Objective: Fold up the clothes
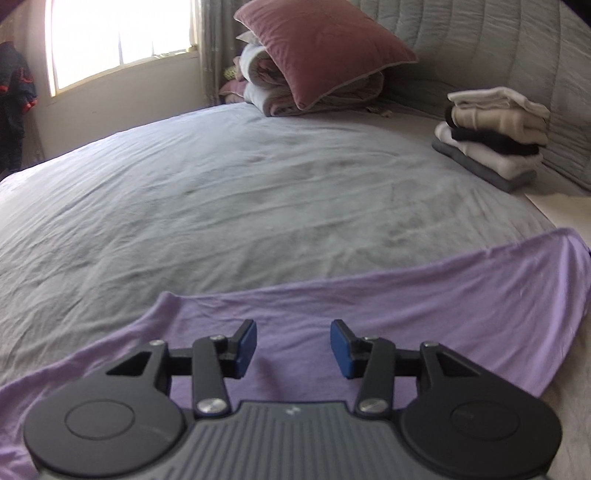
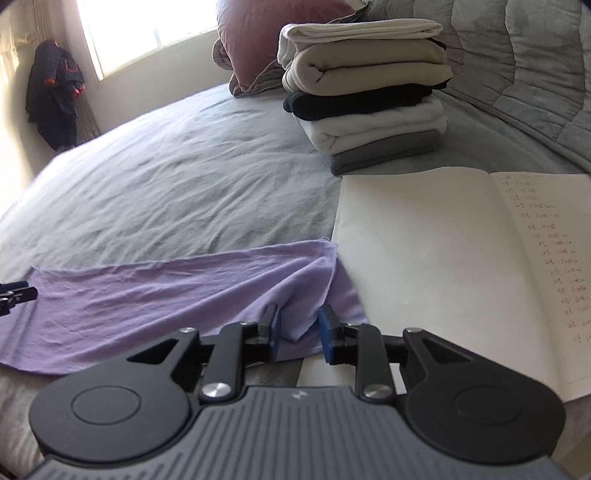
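Note:
A lilac garment (image 1: 388,314) lies spread along the near edge of the grey bed sheet; it also shows in the right wrist view (image 2: 155,295). My left gripper (image 1: 293,347) is open and empty, hovering just over the garment's near part. My right gripper (image 2: 299,328) is open, its jaws standing on either side of a raised fold at the garment's right end, with a gap still showing. The tip of the left gripper (image 2: 14,293) shows at the garment's left end in the right wrist view.
A stack of folded clothes (image 1: 495,136) sits at the back right, also in the right wrist view (image 2: 365,92). An open notebook (image 2: 461,266) lies right of the garment. A pink pillow (image 1: 325,48) on rolled bedding is at the headboard. A window (image 1: 122,33) is far left.

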`<act>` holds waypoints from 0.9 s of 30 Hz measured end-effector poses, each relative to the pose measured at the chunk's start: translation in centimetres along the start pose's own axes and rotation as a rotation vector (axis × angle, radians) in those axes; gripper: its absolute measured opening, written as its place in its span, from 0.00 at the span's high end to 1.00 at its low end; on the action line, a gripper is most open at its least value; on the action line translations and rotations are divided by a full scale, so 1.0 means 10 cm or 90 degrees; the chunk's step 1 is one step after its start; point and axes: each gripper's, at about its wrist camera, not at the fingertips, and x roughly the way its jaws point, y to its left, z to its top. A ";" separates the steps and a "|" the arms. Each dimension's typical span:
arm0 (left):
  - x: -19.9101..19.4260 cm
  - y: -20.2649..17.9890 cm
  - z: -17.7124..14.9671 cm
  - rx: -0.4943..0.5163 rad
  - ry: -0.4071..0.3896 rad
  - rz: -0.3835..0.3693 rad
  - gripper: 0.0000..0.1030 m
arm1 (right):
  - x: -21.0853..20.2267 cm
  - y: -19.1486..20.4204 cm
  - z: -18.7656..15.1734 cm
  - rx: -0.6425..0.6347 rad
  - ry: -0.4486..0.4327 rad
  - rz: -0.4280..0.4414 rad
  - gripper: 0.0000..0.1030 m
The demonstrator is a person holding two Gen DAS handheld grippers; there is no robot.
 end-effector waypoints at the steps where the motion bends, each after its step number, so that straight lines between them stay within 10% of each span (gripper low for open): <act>1: 0.00 -0.01 -0.01 0.003 0.001 -0.002 0.56 | 0.00 0.03 -0.02 -0.012 0.000 -0.008 0.74; 4: 0.00 -0.03 -0.02 0.008 0.004 -0.005 0.56 | -0.03 0.08 -0.02 -0.041 -0.002 -0.022 1.00; 17: -0.02 0.00 -0.04 0.015 0.011 -0.007 0.52 | -0.13 -0.12 0.16 -0.069 0.035 -0.083 1.00; 27: -0.21 0.26 -0.19 -0.010 0.013 0.015 0.45 | -0.23 0.04 0.18 -0.061 0.014 -0.046 0.60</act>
